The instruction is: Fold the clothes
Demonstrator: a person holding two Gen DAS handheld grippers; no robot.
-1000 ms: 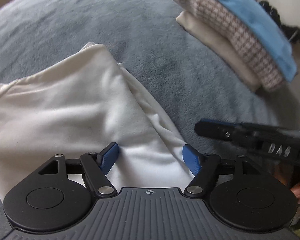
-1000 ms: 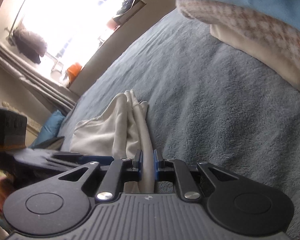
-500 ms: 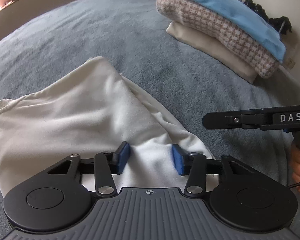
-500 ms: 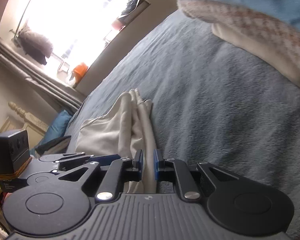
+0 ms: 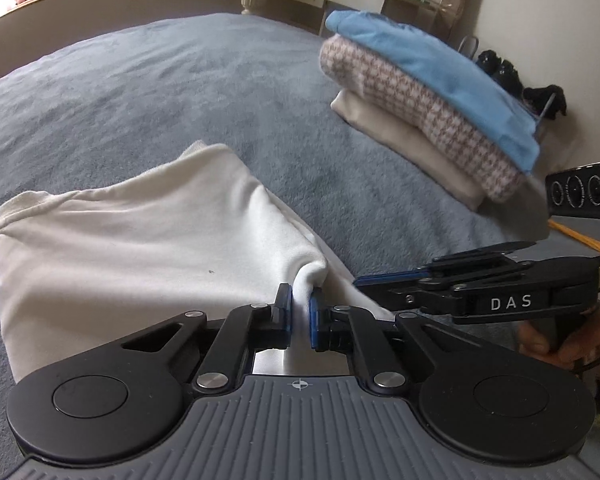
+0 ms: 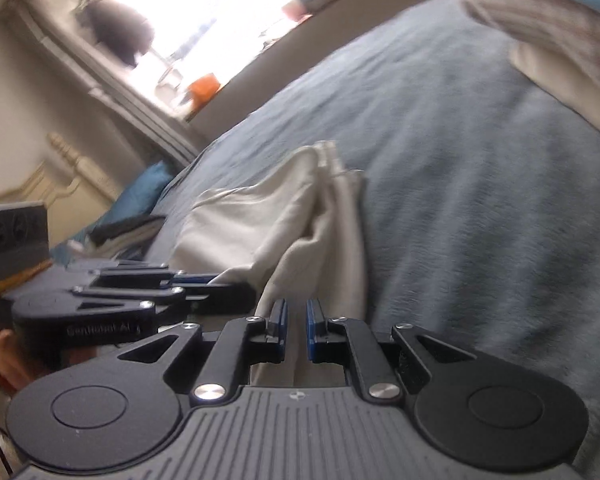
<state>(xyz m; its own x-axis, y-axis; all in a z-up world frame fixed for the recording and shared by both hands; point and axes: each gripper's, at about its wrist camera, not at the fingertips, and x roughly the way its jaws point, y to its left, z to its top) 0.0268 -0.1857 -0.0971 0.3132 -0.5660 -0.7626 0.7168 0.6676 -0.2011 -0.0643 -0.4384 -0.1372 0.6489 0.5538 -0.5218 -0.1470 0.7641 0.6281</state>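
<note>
Your left gripper point(image 5: 300, 312) has just been closing, and its blue pads point(image 5: 286, 310) now pinch a raised ridge of the white garment point(image 5: 132, 248) between them. Your right gripper point(image 6: 296, 330) has its jaws nearly together as well, clamped on a hanging fold of the same cloth point(image 6: 300, 232) (the fabric runs down between the pads toward the camera). Seen from the left wrist, that right gripper point(image 5: 384, 280) lies flat just beside the garment's near right edge, your hand point(image 5: 560, 336) wrapped around its handle. The garment itself sits partly folded on the grey-blue blanket point(image 5: 148, 92), its near edge lifted where both grippers hold it, the far end resting flat. Beyond the garment to the right, well apart from it, stands a stack of folded clothes point(image 5: 428, 100): cream at the bottom, houndstooth in the middle, light blue on top.
</note>
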